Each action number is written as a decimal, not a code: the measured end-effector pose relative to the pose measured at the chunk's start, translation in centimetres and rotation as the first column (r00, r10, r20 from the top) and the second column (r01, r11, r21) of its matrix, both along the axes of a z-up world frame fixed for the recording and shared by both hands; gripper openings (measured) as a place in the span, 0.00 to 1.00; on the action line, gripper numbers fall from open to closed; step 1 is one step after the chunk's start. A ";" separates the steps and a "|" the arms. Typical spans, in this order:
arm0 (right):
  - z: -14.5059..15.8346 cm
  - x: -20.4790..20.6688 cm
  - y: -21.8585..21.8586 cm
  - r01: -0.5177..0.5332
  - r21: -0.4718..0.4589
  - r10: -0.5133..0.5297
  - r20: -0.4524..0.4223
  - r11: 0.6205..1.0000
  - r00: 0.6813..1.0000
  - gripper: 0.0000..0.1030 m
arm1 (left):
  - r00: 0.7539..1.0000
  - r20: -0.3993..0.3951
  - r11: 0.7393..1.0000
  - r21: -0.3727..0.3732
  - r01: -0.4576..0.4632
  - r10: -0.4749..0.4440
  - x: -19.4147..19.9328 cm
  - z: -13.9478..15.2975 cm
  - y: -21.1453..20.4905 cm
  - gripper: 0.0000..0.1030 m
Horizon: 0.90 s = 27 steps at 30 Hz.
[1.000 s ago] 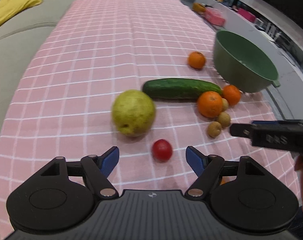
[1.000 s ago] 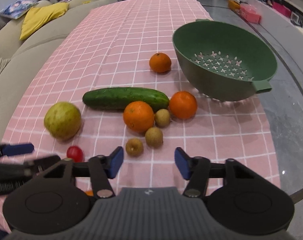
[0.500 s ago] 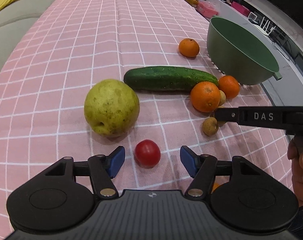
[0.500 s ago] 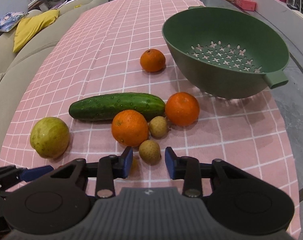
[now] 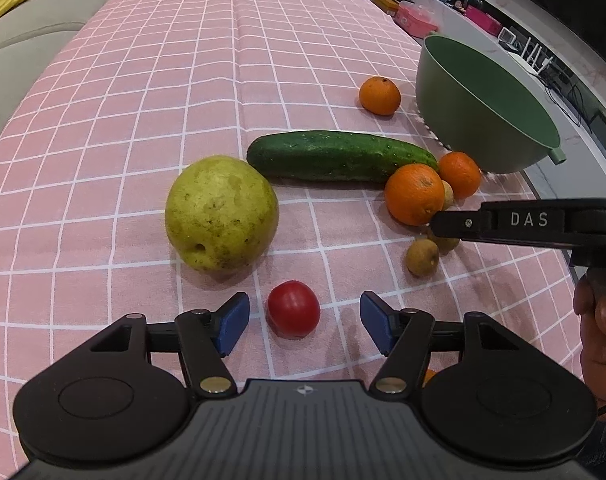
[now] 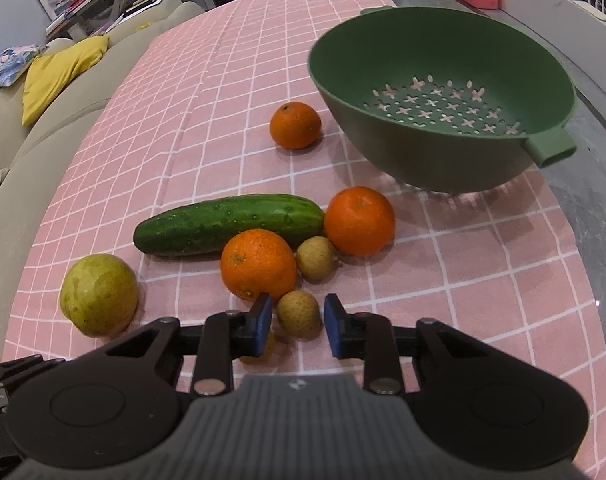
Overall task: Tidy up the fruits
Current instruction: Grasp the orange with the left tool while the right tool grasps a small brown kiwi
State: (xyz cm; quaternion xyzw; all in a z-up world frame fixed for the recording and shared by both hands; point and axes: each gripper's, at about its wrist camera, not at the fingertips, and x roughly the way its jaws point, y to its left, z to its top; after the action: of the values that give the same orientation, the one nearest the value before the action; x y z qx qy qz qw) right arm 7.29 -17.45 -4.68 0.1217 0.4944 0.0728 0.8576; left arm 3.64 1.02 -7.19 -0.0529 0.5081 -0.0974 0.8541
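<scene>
Right wrist view: the colander (image 6: 443, 168) holds nothing, so sorting has barely begun. The right gripper (image 6: 297, 326) brackets a small brown fruit (image 6: 299, 314), unclenched; the left gripper (image 5: 301, 322) gapes around the tomato (image 5: 293, 314).

Matt green plastic colander (image 6: 443, 160), checked pink cloth (image 5: 183, 80), bumpy glossy cucumber (image 6: 231, 224), dimpled orange (image 6: 259, 264) peel.

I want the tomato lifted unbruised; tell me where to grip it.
Grip the tomato across its round middle, coming from the near side, where the open left gripper already straddles it. The pear crowds its far left.
</scene>
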 end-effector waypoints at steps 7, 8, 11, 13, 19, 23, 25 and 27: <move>-0.5 0.1 0.2 -0.011 -0.013 0.011 -0.017 1.000 1.000 0.20 | 1.000 0.001 1.000 0.004 0.003 -0.003 -0.1 0.0 -0.1 0.73; -0.5 0.2 0.2 -0.011 -0.012 0.011 -0.016 1.000 1.000 0.20 | 1.000 0.001 1.000 0.005 0.004 -0.004 -0.1 0.0 -0.1 0.73; -0.5 0.1 0.2 -0.016 -0.017 0.016 -0.012 1.000 1.000 0.20 | 1.000 -0.001 1.000 0.004 0.004 -0.004 0.0 0.0 -0.1 0.73; -0.6 0.1 0.2 -0.016 -0.015 0.016 -0.013 1.000 1.000 0.20 | 1.000 0.000 1.000 0.004 0.004 -0.004 0.0 0.0 -0.1 0.73; -0.4 0.1 0.1 -0.009 -0.016 0.009 -0.013 1.000 1.000 0.20 | 1.000 -0.001 1.000 0.007 0.005 -0.005 0.0 -0.1 -0.1 0.73; -0.4 0.0 -0.1 0.000 -0.015 -0.001 -0.014 1.000 1.000 0.20 | 1.000 -0.001 1.000 0.017 0.012 -0.012 0.0 -0.3 -0.2 0.72; -0.4 0.0 -0.1 0.003 -0.013 -0.003 -0.011 1.000 1.000 0.20 | 1.000 0.003 1.000 0.021 0.018 -0.018 0.0 -0.3 -0.4 0.72; -0.2 0.0 -0.2 0.004 -0.012 -0.004 -0.006 1.000 1.000 0.20 | 1.000 -0.004 0.999 0.027 0.019 -0.019 0.0 -0.2 -0.5 0.72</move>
State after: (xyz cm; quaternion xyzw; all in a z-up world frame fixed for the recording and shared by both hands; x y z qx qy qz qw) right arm 7.29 -17.65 -4.91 0.1179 0.4973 0.0677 0.8569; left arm 3.61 0.55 -7.39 -0.0366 0.5116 -0.0985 0.8528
